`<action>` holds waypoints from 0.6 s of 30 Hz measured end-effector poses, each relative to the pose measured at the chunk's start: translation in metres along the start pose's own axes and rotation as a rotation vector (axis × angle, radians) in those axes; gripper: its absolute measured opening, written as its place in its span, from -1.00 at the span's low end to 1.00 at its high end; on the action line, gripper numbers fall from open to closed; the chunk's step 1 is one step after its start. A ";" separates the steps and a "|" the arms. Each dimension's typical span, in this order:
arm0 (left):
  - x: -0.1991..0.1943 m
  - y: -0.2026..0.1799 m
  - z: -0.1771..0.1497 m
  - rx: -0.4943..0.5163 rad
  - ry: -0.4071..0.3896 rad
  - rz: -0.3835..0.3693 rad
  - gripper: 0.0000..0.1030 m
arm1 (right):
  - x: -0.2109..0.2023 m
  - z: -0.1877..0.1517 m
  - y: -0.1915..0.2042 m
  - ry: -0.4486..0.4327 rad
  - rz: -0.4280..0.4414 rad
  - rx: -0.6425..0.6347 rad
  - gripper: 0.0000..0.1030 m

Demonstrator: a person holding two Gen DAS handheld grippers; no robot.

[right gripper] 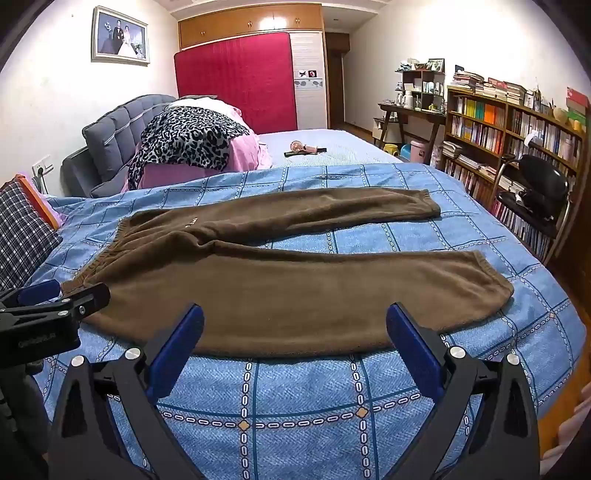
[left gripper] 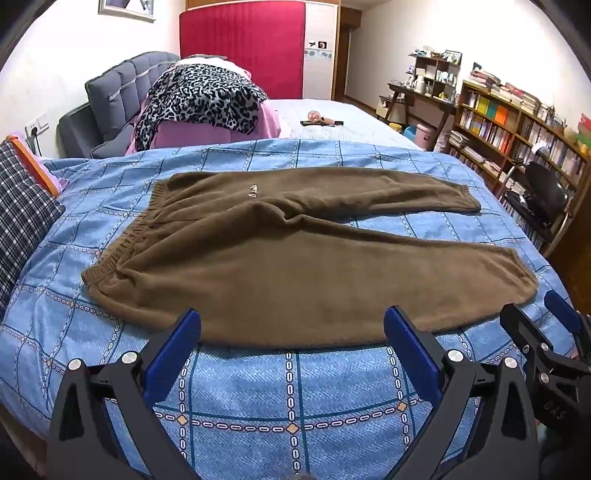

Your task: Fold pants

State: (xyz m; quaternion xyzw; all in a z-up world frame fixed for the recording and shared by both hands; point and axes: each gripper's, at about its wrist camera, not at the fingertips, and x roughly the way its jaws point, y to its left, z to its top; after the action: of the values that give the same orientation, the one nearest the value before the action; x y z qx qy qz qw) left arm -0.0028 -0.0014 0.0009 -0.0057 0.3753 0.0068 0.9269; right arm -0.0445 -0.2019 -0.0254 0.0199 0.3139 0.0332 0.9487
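- The brown pants (left gripper: 295, 266) lie flat on the blue patterned quilt (left gripper: 288, 398) of the bed, waistband to the left, both legs running right and splayed apart so a wedge of quilt shows between them.
- Left claw (left gripper: 291, 328): released, blue pads spread wide, hovering just short of the near leg's front edge — nothing between the fingers.
- Right claw (right gripper: 295, 325): likewise released and empty, just before the same edge, nearer the cuff end.
- The left wrist view alone catches the right claw at its lower right edge, past the near cuff; the right wrist view alone shows the left claw at its left edge, close by the waistband corner.
- Only the right wrist view shows the whole framed photo (right gripper: 120, 35) on the wall.
- Bare quilt runs along the near side and right of the cuffs; a plaid pillow (left gripper: 22, 206) sits left, a leopard-print blanket (left gripper: 199, 99) well behind.
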 end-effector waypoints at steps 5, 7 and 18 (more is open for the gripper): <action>0.002 -0.002 -0.003 -0.004 0.017 -0.010 0.90 | 0.000 0.000 0.000 0.001 -0.001 0.002 0.95; 0.003 0.001 -0.004 -0.007 0.017 -0.016 0.90 | 0.001 0.000 0.000 0.003 -0.002 0.003 0.95; 0.004 0.004 -0.004 -0.004 0.029 -0.010 0.90 | -0.002 0.003 -0.003 0.009 -0.005 0.011 0.94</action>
State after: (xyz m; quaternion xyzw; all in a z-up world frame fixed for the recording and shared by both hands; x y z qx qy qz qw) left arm -0.0026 0.0024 -0.0046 -0.0095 0.3886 0.0026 0.9213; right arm -0.0448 -0.2052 -0.0221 0.0243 0.3182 0.0293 0.9473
